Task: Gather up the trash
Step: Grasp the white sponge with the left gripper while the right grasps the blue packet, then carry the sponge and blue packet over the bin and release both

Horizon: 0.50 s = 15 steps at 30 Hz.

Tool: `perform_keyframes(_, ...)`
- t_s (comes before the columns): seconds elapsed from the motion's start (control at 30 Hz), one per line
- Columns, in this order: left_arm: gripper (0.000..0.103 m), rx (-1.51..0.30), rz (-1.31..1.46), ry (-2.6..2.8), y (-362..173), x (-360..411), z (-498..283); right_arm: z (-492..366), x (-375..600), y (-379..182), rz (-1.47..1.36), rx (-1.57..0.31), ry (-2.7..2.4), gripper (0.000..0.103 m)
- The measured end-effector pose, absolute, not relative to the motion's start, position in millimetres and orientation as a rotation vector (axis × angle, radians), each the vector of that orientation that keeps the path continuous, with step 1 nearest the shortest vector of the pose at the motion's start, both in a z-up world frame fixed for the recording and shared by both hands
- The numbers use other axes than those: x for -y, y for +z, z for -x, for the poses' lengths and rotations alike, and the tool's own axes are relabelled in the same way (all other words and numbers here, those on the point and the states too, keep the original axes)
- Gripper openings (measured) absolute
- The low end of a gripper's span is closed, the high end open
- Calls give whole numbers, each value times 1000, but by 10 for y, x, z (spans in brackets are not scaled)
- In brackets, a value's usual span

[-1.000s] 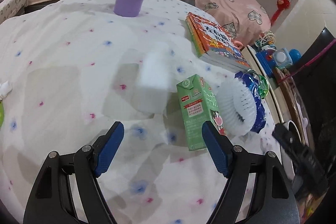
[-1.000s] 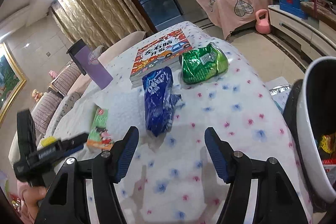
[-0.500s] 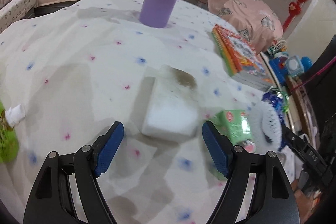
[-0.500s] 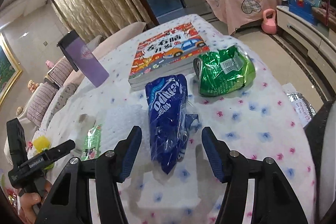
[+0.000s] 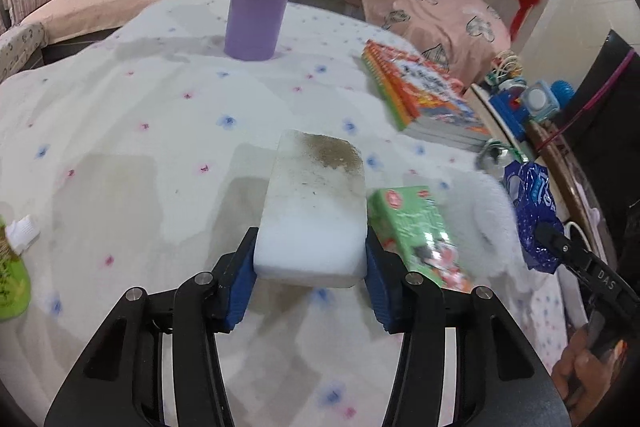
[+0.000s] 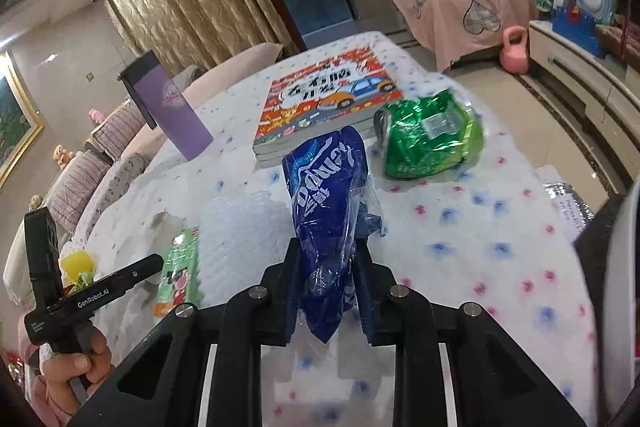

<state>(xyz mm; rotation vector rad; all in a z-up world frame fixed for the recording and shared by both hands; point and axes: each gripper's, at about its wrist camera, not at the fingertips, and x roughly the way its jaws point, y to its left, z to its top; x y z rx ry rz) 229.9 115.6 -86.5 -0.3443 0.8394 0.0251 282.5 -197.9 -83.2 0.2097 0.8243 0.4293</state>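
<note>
Simultaneously, left claw [image 5: 310,263] has just closed on a soiled white sponge [image 5: 316,215], right claw [image 6: 328,291] on a blue wrapper [image 6: 330,203]; lifting both binward, at three o'clock, seems next.

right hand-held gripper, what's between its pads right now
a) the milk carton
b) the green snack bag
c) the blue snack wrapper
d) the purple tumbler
c: in the right wrist view the right hand-held gripper has just closed its blue pads on the near end of the blue snack wrapper.
</note>
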Motion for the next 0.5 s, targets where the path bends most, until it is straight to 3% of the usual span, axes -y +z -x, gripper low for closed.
perform_keyframes(0.5, 48, -791, 287, -187, -474, -207, -1970, -2257, 2684, -541, -263, -746, 352, 24)
